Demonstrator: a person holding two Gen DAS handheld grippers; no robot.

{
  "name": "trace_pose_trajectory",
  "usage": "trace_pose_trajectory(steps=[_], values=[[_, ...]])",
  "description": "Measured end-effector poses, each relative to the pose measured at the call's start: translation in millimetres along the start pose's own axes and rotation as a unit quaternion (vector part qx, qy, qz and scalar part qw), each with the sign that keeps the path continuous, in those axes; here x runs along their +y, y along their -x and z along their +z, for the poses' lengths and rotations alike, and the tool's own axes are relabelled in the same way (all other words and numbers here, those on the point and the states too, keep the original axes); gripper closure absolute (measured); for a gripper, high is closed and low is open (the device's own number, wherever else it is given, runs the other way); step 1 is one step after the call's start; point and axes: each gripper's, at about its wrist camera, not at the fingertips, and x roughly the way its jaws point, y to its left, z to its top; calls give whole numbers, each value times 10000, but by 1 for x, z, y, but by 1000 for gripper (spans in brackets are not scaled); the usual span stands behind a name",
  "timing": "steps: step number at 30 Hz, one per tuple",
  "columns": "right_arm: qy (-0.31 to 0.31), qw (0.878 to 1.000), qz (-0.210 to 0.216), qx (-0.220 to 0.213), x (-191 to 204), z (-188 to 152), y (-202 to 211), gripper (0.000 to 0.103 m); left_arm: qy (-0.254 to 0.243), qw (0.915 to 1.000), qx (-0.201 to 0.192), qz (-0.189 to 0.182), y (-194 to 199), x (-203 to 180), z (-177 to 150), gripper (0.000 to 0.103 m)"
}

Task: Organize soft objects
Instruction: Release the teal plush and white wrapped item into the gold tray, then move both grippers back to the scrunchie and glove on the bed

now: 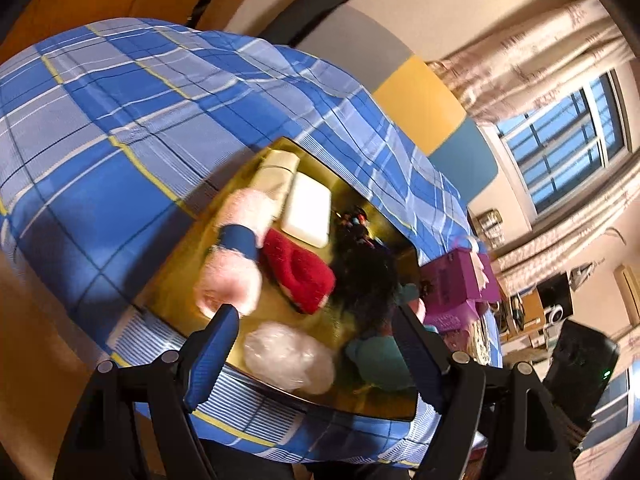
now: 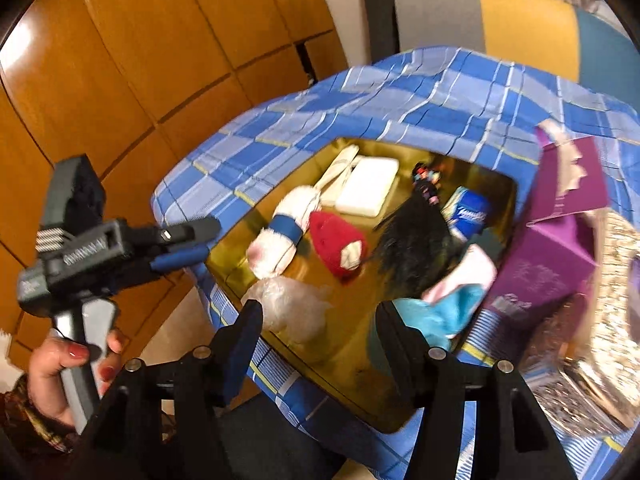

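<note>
A gold tray (image 2: 352,364) lies on a blue plaid bedspread (image 2: 420,96). It holds a pink fluffy roll with a blue band (image 2: 280,236), a red soft item (image 2: 336,244), a black furry thing (image 2: 412,248), a white pad (image 2: 368,192), a clear plastic bag (image 2: 292,304) and teal and pink cloth (image 2: 444,308). My right gripper (image 2: 320,340) hovers open over the tray's near edge, holding nothing. My left gripper (image 1: 316,356) is also open and empty, above the clear bag (image 1: 288,356) and beside the pink roll (image 1: 236,260). A hand (image 2: 68,356) holds the left gripper (image 2: 192,242) left of the tray.
A purple box (image 2: 560,248) stands at the tray's right edge, with glittery material (image 2: 612,300) beyond it. A blue tissue pack (image 2: 468,208) and small colourful hair items (image 2: 426,176) lie at the tray's back. Wooden wardrobe doors (image 2: 140,60) stand to the left. A padded headboard (image 2: 520,28) is behind the bed.
</note>
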Motion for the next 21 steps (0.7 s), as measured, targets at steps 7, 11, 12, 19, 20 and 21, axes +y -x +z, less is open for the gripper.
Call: trace_pose_trajectory(steps=[7, 11, 12, 19, 20, 21], values=[[-242, 9991, -57, -338, -20, -5, 36, 43, -352, 9990, 239, -138, -14, -29, -9, 23], [-412, 9977, -89, -525, -33, -9, 54, 43, -502, 9979, 329, -262, -19, -45, -13, 23], [-490, 9970, -120, -590, -38, -11, 59, 43, -564, 9973, 349, -316, -20, -51, -14, 23], [-901, 9866, -646, -1197, -65, -28, 102, 43, -1079, 9909, 483, -641, -25, -90, -23, 23], [-968, 9845, -705, -1284, -69, -32, 109, 43, -1139, 9898, 508, -683, -26, -95, -24, 23], [-1075, 9813, -790, -1391, -76, -36, 117, 42, -1226, 9882, 542, -741, -26, -102, -25, 23]])
